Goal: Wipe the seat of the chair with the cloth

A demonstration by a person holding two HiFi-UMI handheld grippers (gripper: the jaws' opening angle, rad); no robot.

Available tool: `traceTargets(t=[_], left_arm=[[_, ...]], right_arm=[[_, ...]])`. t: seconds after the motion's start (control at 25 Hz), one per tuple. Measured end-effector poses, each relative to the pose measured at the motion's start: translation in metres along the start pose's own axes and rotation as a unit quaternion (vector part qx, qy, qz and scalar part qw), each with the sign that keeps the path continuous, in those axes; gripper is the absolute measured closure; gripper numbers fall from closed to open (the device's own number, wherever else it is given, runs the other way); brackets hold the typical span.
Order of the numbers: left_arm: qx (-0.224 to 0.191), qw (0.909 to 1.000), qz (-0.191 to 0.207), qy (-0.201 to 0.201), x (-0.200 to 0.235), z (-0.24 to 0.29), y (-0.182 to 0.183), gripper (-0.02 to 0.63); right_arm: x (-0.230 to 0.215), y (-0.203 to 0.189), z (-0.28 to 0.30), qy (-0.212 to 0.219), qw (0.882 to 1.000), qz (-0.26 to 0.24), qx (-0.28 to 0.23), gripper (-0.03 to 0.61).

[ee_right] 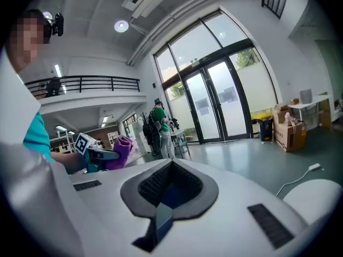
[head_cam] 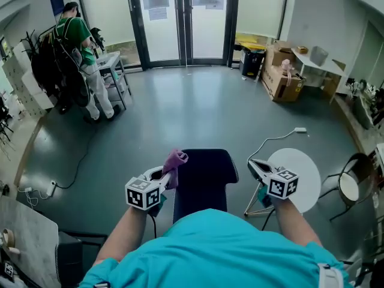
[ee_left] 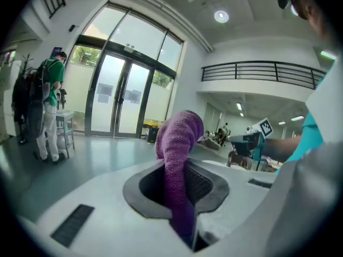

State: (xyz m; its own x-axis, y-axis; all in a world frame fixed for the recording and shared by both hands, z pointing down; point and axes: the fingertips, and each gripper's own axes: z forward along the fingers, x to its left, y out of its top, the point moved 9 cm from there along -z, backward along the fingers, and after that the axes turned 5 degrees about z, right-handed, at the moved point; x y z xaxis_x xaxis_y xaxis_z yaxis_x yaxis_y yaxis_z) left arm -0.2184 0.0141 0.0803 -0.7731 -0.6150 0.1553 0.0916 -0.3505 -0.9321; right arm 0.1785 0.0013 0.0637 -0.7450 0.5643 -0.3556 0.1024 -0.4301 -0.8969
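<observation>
The chair's dark seat [head_cam: 204,179] lies straight below me in the head view, its front edge hidden by my teal shirt. My left gripper [head_cam: 164,174] hovers over the seat's left edge, shut on a purple cloth [head_cam: 175,160] that sticks up past the jaws. In the left gripper view the cloth [ee_left: 179,143] stands clamped between the pads [ee_left: 201,183]. My right gripper [head_cam: 254,165] hangs in the air right of the seat, jaws closed on nothing. From the right gripper view, its jaws [ee_right: 167,191] meet with no gap, and the cloth [ee_right: 121,149] shows at the left.
A round white table [head_cam: 305,174] stands just right of the right gripper, with a cable [head_cam: 271,140] on the floor behind it. A second chair [head_cam: 353,186] is at far right. A person in green [head_cam: 79,41] stands back left; cardboard boxes [head_cam: 281,77] sit back right.
</observation>
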Motion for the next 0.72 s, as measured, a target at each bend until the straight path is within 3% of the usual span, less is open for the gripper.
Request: traceTargets(t=[0.16,0.32,0.52,0.72], left_arm=[[-0.064,0.9972,-0.038,0.004,0.006,-0.026,0.023,0.563],[-0.111,0.9913,-0.071,0.002,0.009,-0.048,0.044,0.563],[-0.14,0.9861,-0.09,-0.003,0.008,-0.066,0.056,0.563],[-0.141,0.9854,-0.095,0.003,0.005,-0.071,0.059,0.563]], right_arm=[[0.013,0.035,-0.012,0.001,0.999,-0.026,-0.02,0.588],[0.022,0.057,-0.02,0.009,0.999,-0.02,-0.048,0.588],[0.028,0.064,-0.013,0.015,0.998,-0.02,-0.052,0.588],[0.03,0.067,-0.012,0.011,0.998,-0.043,-0.052,0.588]])
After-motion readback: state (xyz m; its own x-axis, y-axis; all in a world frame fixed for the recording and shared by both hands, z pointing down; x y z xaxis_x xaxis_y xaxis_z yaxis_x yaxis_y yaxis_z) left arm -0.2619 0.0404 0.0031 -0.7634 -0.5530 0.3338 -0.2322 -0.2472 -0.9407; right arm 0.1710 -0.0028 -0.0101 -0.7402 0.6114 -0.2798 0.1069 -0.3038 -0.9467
